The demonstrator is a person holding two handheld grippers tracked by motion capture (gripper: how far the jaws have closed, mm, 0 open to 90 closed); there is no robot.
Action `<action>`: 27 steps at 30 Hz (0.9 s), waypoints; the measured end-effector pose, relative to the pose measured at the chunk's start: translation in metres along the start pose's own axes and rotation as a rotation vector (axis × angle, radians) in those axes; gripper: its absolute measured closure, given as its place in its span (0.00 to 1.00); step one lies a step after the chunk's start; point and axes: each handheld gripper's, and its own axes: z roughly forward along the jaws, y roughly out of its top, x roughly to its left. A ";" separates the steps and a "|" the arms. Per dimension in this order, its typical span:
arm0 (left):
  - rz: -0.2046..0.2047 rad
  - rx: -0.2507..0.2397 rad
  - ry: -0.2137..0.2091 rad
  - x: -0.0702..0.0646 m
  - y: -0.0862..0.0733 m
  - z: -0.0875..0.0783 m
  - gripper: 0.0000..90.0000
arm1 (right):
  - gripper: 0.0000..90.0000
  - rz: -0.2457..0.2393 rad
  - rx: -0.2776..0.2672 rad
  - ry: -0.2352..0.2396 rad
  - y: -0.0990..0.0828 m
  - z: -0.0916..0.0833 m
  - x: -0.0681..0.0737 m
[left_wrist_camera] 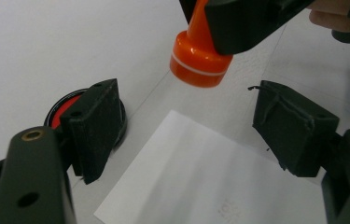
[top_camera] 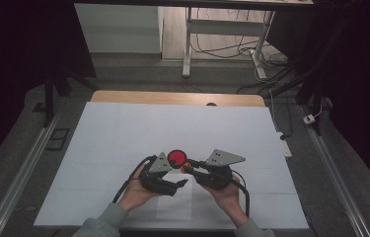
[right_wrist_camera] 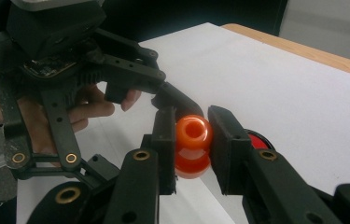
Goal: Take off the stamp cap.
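Note:
My right gripper [top_camera: 188, 167] [right_wrist_camera: 192, 133] is shut on an orange stamp [right_wrist_camera: 192, 145] [top_camera: 186, 169], its knob squeezed between the two jaws. In the left gripper view the stamp [left_wrist_camera: 199, 59] hangs base down just above the table. A round red ink pad [top_camera: 176, 158] [left_wrist_camera: 62, 115] [right_wrist_camera: 258, 138] lies just beyond both grippers, partly hidden by a jaw in each gripper view. My left gripper [top_camera: 180, 184] [left_wrist_camera: 189, 116] stands open with nothing in it, over a small white paper sheet [left_wrist_camera: 210, 182] [top_camera: 175, 201].
A large white mat [top_camera: 123, 133] covers the table, and a wooden edge [top_camera: 172, 97] shows at the far side, with a small dark object [top_camera: 211, 104] on it. Metal rails [top_camera: 29, 163] run along both sides on the floor.

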 end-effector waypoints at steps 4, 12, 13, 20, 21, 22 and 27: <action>0.001 0.000 0.002 0.000 0.002 0.003 0.28 | 0.80 0.002 0.002 0.002 0.000 0.000 0.000; 0.007 -0.007 0.007 -0.001 0.004 0.005 0.34 | 0.80 0.002 0.003 0.002 0.000 0.001 0.000; 0.006 -0.005 0.008 -0.001 0.004 0.005 0.35 | 0.80 0.002 0.002 0.003 0.000 0.001 0.000; 0.013 -0.003 0.011 -0.002 0.004 0.005 0.41 | 0.80 -0.001 0.005 0.004 -0.001 0.001 0.000; 0.018 -0.002 0.009 -0.002 0.004 0.006 0.42 | 0.80 -0.001 0.006 0.005 -0.001 0.001 0.000; 0.019 -0.001 0.009 -0.002 0.004 0.006 0.43 | 0.80 0.000 0.007 0.005 -0.001 0.001 0.000; 0.022 -0.002 0.008 -0.001 0.004 0.007 0.47 | 0.80 0.001 0.011 0.006 -0.002 0.002 0.000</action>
